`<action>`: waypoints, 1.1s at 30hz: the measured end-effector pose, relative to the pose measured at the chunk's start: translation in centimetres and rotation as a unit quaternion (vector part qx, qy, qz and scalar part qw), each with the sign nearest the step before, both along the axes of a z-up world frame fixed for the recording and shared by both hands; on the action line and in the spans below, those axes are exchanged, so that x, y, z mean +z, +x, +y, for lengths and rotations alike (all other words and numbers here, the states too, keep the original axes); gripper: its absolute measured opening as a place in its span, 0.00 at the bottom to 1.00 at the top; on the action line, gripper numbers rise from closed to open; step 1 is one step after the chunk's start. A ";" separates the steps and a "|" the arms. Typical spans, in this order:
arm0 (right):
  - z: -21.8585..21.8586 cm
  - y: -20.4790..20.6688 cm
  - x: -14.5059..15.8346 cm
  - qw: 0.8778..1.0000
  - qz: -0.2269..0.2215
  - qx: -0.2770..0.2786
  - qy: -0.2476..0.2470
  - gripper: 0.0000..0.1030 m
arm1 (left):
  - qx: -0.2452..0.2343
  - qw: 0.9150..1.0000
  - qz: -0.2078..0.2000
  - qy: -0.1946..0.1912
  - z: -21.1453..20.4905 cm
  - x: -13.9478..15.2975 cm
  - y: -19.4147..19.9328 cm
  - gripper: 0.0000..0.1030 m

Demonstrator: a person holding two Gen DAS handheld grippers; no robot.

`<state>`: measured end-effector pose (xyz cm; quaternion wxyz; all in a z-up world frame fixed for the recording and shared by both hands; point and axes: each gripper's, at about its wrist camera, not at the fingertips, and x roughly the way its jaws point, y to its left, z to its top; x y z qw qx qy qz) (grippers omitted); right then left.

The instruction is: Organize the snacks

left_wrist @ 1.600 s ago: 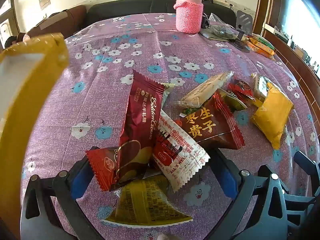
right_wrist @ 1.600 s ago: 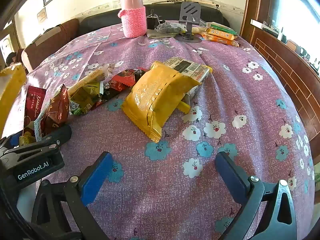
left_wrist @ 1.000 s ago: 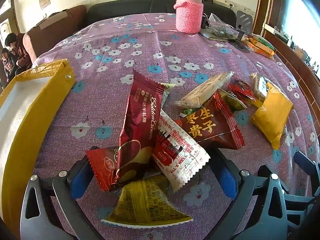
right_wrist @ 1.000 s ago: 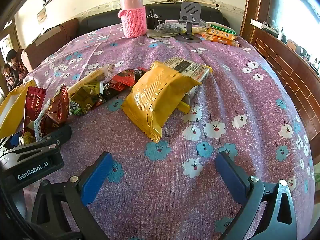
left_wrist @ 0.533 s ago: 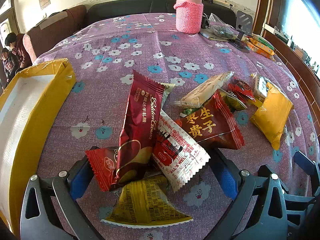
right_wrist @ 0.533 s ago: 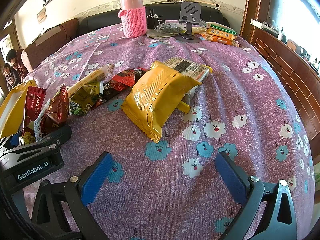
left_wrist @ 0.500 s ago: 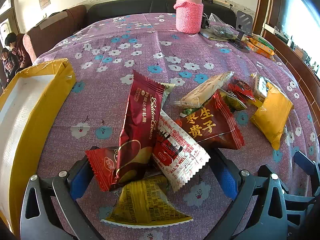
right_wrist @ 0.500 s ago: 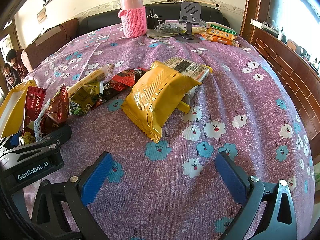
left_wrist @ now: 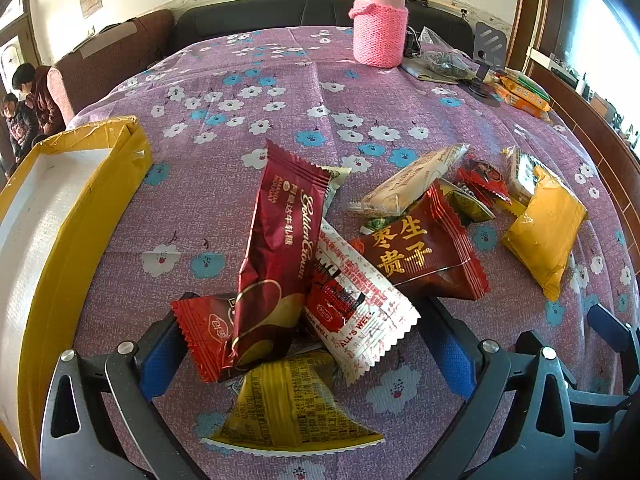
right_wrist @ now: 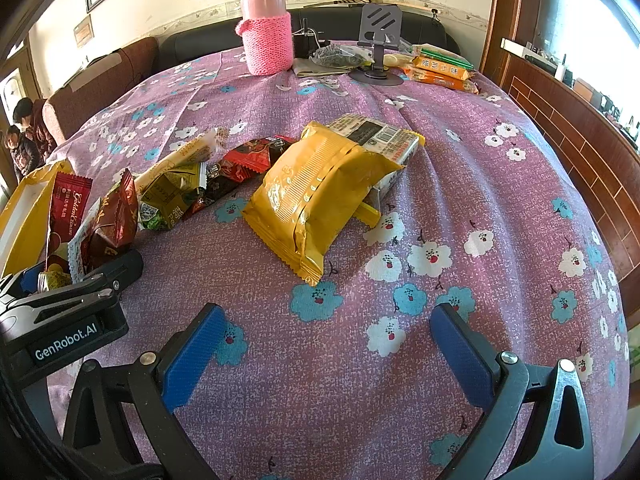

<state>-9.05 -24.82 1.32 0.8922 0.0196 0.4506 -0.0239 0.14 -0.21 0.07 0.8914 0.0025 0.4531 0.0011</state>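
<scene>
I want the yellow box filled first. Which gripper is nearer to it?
Left. The left gripper sits open among the snack packets with the yellow box just to its left; the right gripper is farther right, beyond the left one.

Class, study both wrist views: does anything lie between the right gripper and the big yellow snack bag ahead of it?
Nothing visible does. The right gripper is open over bare flowered tablecloth, and the yellow snack bag lies ahead with only cloth between. The left gripper sits off to the side, out of that path.
</scene>
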 end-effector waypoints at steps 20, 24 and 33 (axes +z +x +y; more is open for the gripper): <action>-0.2 0.0 -0.1 1.000 0.000 0.000 0.000 1.00 | -0.004 1.000 0.020 -0.001 0.0 -0.1 0.1 1.00; -0.3 0.0 -0.1 1.000 0.000 0.001 0.000 1.00 | 0.004 1.000 0.018 -0.005 0.2 0.0 -0.4 1.00; 0.0 0.0 0.0 1.000 0.000 0.004 0.002 1.00 | -0.020 0.996 0.055 -0.064 2.2 0.8 -1.8 0.99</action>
